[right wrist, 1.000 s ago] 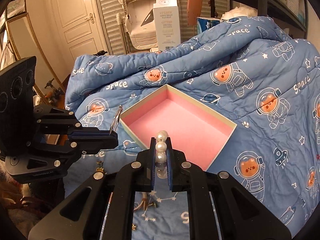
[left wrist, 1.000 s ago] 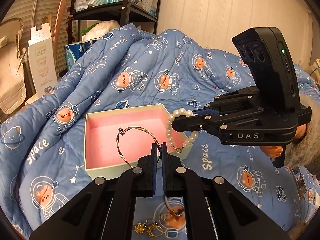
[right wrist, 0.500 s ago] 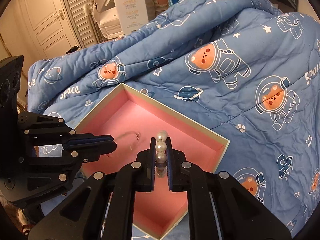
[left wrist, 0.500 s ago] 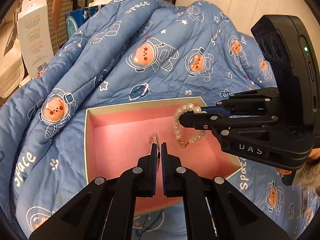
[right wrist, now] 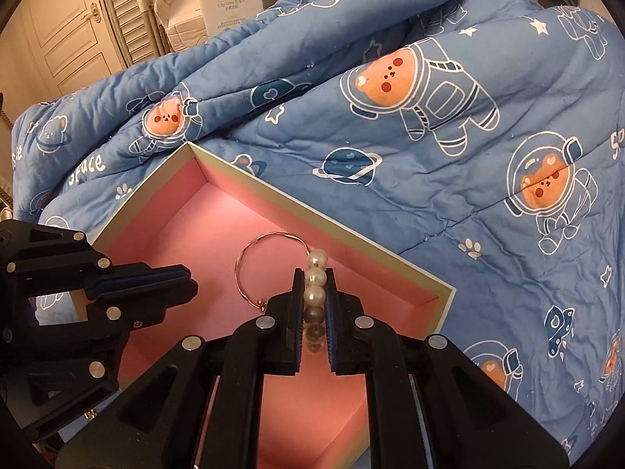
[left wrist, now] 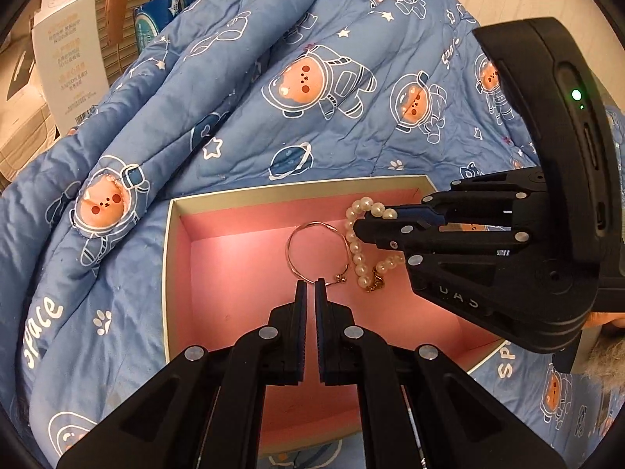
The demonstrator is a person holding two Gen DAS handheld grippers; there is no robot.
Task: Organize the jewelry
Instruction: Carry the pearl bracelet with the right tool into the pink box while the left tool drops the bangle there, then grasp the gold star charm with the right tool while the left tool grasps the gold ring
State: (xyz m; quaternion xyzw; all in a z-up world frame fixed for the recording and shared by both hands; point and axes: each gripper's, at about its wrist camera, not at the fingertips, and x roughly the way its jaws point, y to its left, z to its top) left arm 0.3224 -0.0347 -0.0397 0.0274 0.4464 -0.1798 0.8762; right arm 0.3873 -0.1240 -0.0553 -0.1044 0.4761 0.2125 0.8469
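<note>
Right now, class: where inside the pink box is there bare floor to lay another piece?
Bare pink floor lies between the pink box's left wall and the wire bangle. The right side is crowded: pearl bracelet, right gripper.

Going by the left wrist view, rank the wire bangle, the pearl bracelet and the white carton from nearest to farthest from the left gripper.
1. Wire bangle, at the left gripper's fingertips, inside the box.
2. Pearl bracelet, just right of it.
3. White carton, far upper left, beyond the quilt.

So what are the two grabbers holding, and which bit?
The left gripper pinches the thin wire bangle at its near rim. The right gripper has the pearl bracelet by a few pearls between its fingers, over the pink box.
</note>
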